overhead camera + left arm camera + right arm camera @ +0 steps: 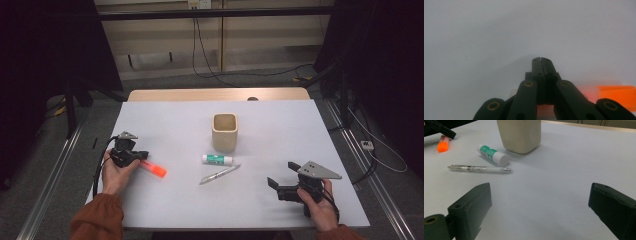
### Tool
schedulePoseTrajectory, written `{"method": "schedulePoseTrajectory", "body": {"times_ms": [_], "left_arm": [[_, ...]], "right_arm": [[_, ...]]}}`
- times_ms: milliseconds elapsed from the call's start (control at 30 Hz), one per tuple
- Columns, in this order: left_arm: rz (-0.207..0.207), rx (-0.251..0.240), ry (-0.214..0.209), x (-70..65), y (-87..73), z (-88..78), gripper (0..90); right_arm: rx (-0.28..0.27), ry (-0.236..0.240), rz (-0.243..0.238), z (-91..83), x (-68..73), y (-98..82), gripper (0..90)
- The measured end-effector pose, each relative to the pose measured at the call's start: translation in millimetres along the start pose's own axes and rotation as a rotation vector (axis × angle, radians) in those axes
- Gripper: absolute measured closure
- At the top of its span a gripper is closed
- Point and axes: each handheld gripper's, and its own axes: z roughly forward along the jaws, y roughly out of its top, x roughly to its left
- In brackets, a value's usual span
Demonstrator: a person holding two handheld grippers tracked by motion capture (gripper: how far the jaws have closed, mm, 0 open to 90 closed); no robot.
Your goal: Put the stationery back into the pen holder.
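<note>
An orange highlighter lies on the white table at the left. My left gripper sits right over its near end, low on the table. In the left gripper view the left gripper is shut, tips meeting with nothing between them, and the highlighter runs crosswise beneath the jaw links. My right gripper rests open near the front right, and the right gripper has only bare table between its jaws. A green-and-white glue stick and a clear pen lie mid-table.
A beige square cup stands upright behind the glue stick. In the right gripper view the cup, glue stick, pen and highlighter lie ahead and to the left. Bare table stretches to the right of the cup.
</note>
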Motion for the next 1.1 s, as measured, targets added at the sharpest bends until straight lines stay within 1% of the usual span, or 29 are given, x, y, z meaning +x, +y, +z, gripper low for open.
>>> {"method": "schedulePoseTrajectory", "body": {"times_ms": [100,200,267,300,467,633,667,767,867,967,1100], "left_arm": [[0.006,0.007,-0.006,0.7,-0.5,-0.6,90.0],[-0.006,0.0,-0.01,0.4,-1.6,-0.8,90.0],[-0.003,0.002,-0.017,1.4,-3.0,-1.7,90.0],[-0.009,0.001,-0.025,1.6,-3.7,-2.4,90.0],[-0.011,0.01,-0.04,2.3,-7.5,-6.2,90.0],[-0.006,0.03,-0.053,1.0,-10.8,-10.8,90.0],[0.001,0.034,-0.053,0.2,-11.4,-11.6,90.0],[0.002,0.037,-0.05,-1.3,-12.2,-12.6,90.0],[0.011,0.053,-0.061,-1.9,-13.0,-14.5,90.0],[0.023,0.061,-0.063,-2.8,-15.3,-17.4,90.0],[0.011,0.066,-0.08,-3.4,-20.0,-21.3,90.0]], "right_arm": [[0.0,0.0,0.0,-0.3,-0.1,-0.1,4.7],[-0.001,0.0,-0.001,-0.4,0.1,0.0,4.7],[-0.001,0.001,-0.002,-0.3,0.3,0.0,4.7],[0.0,0.001,-0.001,-0.3,0.4,0.0,4.7],[0.0,-0.001,-0.002,-0.3,0.2,0.1,4.8],[-0.001,-0.001,-0.001,-0.3,0.3,0.1,4.8],[-0.001,-0.001,-0.002,-0.3,0.1,0.1,4.8],[0.002,-0.002,-0.002,0.0,0.0,0.0,4.9],[0.006,-0.003,-0.004,0.4,-0.2,-0.1,4.9],[0.005,-0.001,-0.006,0.4,0.1,0.0,4.8],[0.005,-0.004,0.0,0.9,0.2,0.1,4.8]]}}
